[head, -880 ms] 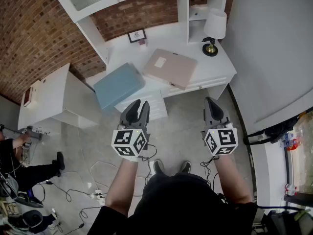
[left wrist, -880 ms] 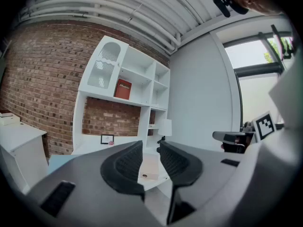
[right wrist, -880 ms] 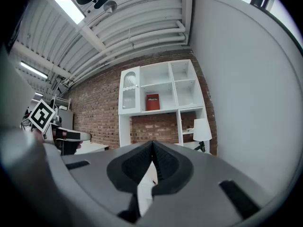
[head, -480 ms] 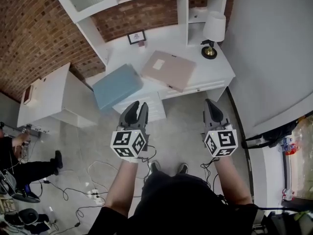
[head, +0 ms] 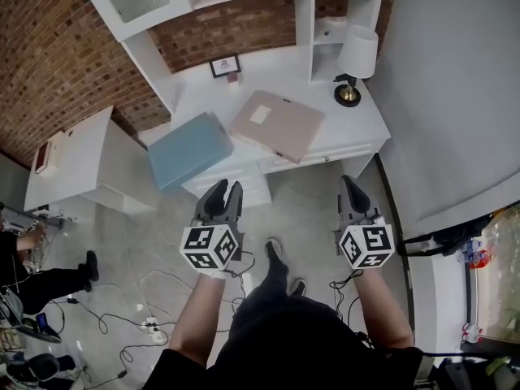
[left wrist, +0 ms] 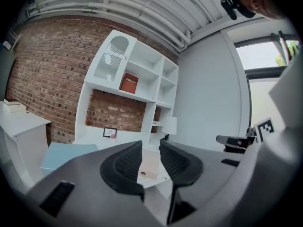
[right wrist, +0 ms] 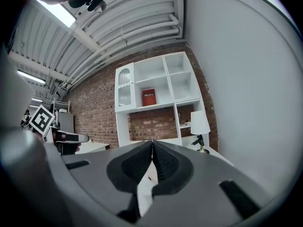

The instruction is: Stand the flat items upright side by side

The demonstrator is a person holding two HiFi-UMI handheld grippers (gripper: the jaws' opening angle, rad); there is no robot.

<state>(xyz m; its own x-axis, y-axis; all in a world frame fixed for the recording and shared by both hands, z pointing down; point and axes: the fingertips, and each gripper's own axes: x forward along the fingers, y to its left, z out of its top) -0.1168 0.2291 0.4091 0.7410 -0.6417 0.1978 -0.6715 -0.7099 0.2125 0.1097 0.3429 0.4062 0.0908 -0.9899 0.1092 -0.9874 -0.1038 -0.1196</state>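
Below the head camera, the left gripper (head: 225,192) and the right gripper (head: 350,184) are held out side by side over a grey floor (head: 309,185). Both are short of a white desk (head: 361,124) and touch nothing. Only this view shows how the task's things lie. The blue flat item (head: 185,149) lies flat at the desk's left end, one corner overhanging the edge. The pink flat item (head: 276,124) lies flat just beside it, toward the middle, its near corner also past the front edge. A lamp (head: 356,54) stands at the desk's right end, and a small picture frame (head: 225,64) stands at the back against the brick wall (head: 57,55). Cables (head: 154,295) trail over the floor at the left, near a low white side table (head: 81,157), and a person (head: 36,279) is partly in view at the picture's edge.

Along the left gripper's own view, its jaws stand a narrow gap apart with nothing between them. A strip of the pink item shows far off through the gap, and the blue one lies to its left. This view adds the white shelf unit (left wrist: 142,70) above the desk, a red book (left wrist: 129,83) in one compartment, and a ribbed ceiling (left wrist: 142,8). The right gripper pokes in at the right.

Along the right gripper's view, the jaws are pressed together, pad against pad, gripping nothing. They hide most of the desk top, so neither flat item can be made out clearly. The shelf unit, book and lamp show above them, and the left gripper's marker cube (right wrist: 41,119) sits at the left edge.
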